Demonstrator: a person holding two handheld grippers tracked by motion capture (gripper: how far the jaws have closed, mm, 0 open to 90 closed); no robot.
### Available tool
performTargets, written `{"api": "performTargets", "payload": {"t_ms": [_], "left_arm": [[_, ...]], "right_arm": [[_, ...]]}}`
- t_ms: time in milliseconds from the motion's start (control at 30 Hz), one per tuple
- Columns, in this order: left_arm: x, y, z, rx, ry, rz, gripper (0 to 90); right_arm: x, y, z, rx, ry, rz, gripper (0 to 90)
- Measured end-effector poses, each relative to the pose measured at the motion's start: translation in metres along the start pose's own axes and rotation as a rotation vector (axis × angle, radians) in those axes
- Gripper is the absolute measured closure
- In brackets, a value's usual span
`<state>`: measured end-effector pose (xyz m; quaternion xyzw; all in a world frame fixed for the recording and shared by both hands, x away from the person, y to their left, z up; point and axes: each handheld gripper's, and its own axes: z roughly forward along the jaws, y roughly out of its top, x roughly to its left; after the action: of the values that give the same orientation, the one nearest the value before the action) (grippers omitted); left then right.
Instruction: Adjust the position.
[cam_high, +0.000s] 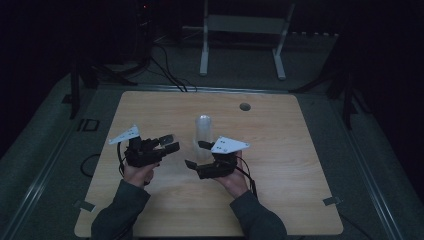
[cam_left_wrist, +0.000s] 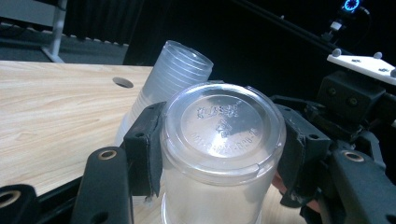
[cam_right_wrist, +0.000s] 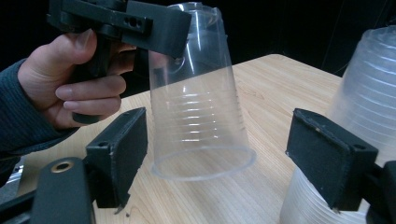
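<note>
Clear plastic cup (cam_right_wrist: 196, 93) held upside down above the wooden table (cam_high: 280, 150), clamped near its base by the left gripper (cam_high: 167, 142).
Thin-walled and light, the cup likely flexes and slips under pressure; the ribbed band near the base looks the firmest hold. A stack of cups (cam_high: 203, 135) stands just beside it, and the right gripper (cam_right_wrist: 224, 158) waits with jaws spread wide, empty, below the rim.
</note>
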<state>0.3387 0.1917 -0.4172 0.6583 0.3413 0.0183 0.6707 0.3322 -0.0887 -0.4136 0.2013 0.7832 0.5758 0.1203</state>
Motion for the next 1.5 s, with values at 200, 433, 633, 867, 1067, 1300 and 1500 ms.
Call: {"api": "performTargets", "payload": {"t_ms": [200, 433, 633, 867, 1067, 1300, 1500], "left_arm": [[-0.001, 0.000, 0.001, -0.003, -0.016, -0.007, 41.2], [0.000, -0.001, 0.004, -0.013, -0.054, -0.040, 41.2], [0.002, -0.002, 0.005, -0.026, -0.075, -0.077, 41.3], [0.004, -0.003, 0.005, -0.031, -0.080, -0.095, 41.4], [0.004, -0.003, 0.006, -0.031, -0.083, -0.101, 41.5], [0.002, -0.003, 0.007, -0.036, -0.099, -0.104, 41.5], [0.002, -0.002, 0.007, -0.036, -0.101, -0.103, 41.1]], "right_arm": [[0.003, 0.001, 0.005, 0.007, -0.011, -0.011, 19.8], [0.007, 0.001, 0.009, 0.004, -0.001, -0.019, 20.1], [0.009, 0.001, 0.012, 0.005, 0.011, -0.030, 20.2], [0.011, 0.001, 0.016, 0.022, 0.004, -0.042, 23.4], [0.012, 0.000, 0.021, 0.037, 0.008, -0.050, 23.3], [0.012, 0.000, 0.025, 0.051, 0.008, -0.061, 23.1], [0.013, 0.001, 0.026, 0.065, 0.000, -0.075, 28.9]]}}
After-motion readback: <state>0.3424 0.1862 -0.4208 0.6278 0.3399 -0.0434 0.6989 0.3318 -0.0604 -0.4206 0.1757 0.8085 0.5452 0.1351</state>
